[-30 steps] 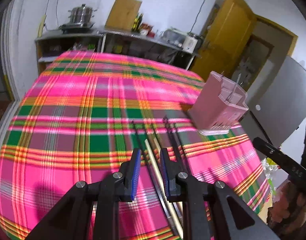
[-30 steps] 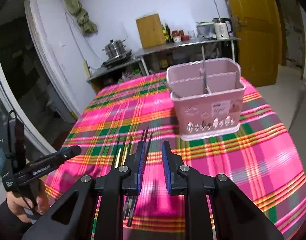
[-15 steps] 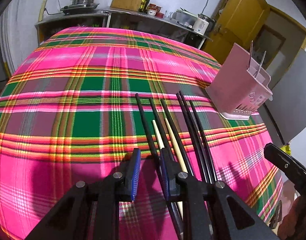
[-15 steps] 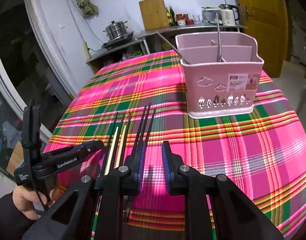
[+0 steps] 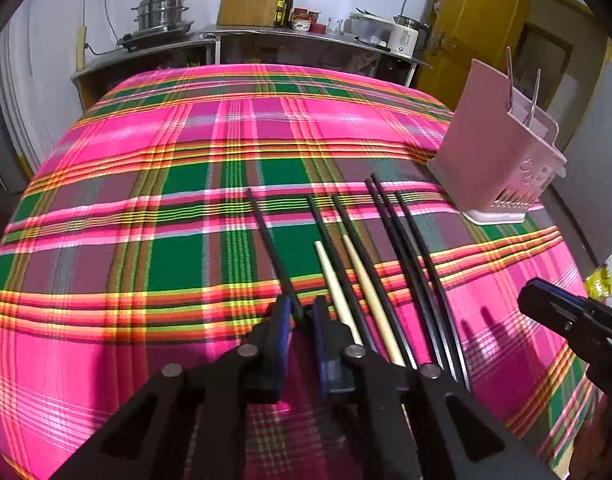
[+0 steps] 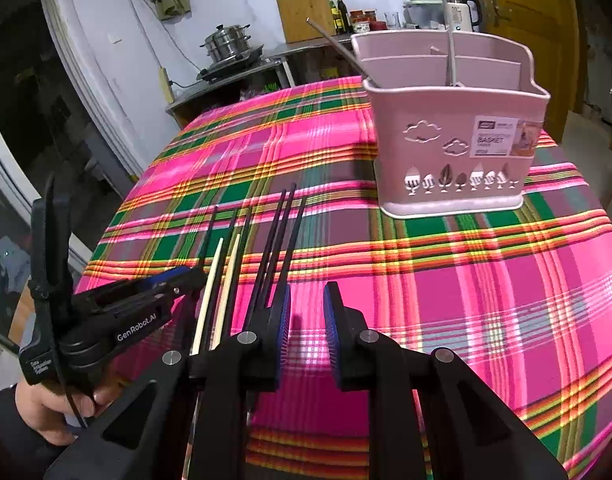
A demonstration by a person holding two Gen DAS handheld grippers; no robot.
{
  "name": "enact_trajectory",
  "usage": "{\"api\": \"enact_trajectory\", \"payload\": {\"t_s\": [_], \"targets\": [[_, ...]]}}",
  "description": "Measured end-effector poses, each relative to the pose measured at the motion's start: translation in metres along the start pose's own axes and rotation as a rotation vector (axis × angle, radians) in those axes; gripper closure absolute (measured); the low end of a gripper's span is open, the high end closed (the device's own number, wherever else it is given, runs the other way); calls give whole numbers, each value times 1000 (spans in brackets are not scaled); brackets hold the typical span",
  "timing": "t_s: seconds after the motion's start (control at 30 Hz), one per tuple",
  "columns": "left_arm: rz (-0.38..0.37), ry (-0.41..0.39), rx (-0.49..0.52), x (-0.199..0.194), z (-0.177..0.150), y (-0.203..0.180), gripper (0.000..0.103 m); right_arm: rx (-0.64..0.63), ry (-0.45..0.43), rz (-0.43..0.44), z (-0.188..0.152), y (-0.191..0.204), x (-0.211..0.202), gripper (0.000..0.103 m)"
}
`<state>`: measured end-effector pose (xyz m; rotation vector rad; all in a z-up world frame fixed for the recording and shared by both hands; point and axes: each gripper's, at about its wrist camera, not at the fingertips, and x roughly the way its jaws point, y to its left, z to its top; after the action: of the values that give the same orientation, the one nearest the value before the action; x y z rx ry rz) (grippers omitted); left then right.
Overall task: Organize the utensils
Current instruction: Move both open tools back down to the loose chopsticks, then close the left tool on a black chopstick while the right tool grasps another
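Observation:
Several black chopsticks (image 5: 406, 248) and two pale wooden ones (image 5: 362, 276) lie side by side on the pink plaid tablecloth (image 5: 153, 160). My left gripper (image 5: 299, 310) is low over the cloth, its narrowly open jaws around the near end of the leftmost black chopstick (image 5: 269, 240). My right gripper (image 6: 306, 300) is open and empty, just right of the black chopsticks (image 6: 277, 240). The pink utensil basket (image 6: 454, 140) stands ahead of it with two metal utensils inside; it also shows in the left wrist view (image 5: 498, 160).
The table's edge runs close behind both grippers. A counter (image 5: 265, 36) with a steamer pot, cutting board, bottles and a kettle stands against the far wall. A yellow door (image 5: 478, 20) is at the right.
My left gripper has dropped down and forward onto the leftmost black chopstick and its jaws have narrowed. My right gripper has moved forward, closer to the basket, still open.

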<state>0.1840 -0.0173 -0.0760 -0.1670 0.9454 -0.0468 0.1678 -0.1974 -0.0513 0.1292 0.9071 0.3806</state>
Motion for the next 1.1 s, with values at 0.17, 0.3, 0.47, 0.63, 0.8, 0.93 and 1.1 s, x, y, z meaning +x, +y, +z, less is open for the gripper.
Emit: {"api": "enact_trajectory", "payload": {"t_s": [0.17, 0.3, 0.47, 0.63, 0.8, 0.93, 1.1], "targets": [[2, 13, 0, -5, -2, 11, 94, -4, 23, -4, 4, 4, 17, 85], [-1, 16, -11, -11, -7, 22, 94, -2, 46, -4, 8, 6, 33, 85], [-16, 17, -43, -15, -10, 36, 94, -14, 72, 2, 14, 14, 53, 85], [-24, 26, -65, -14, -9, 37, 93, -24, 93, -11, 16, 16, 68, 86], [-32, 51, -78, -10, -2, 38, 93, -34, 100, -29, 17, 16, 69, 91], [-20, 64, -80, -4, 6, 36, 93, -37, 115, -56, 21, 18, 72, 91], [-14, 65, -86, 3, 14, 36, 93, -63, 131, -93, 31, 23, 81, 91]]}}
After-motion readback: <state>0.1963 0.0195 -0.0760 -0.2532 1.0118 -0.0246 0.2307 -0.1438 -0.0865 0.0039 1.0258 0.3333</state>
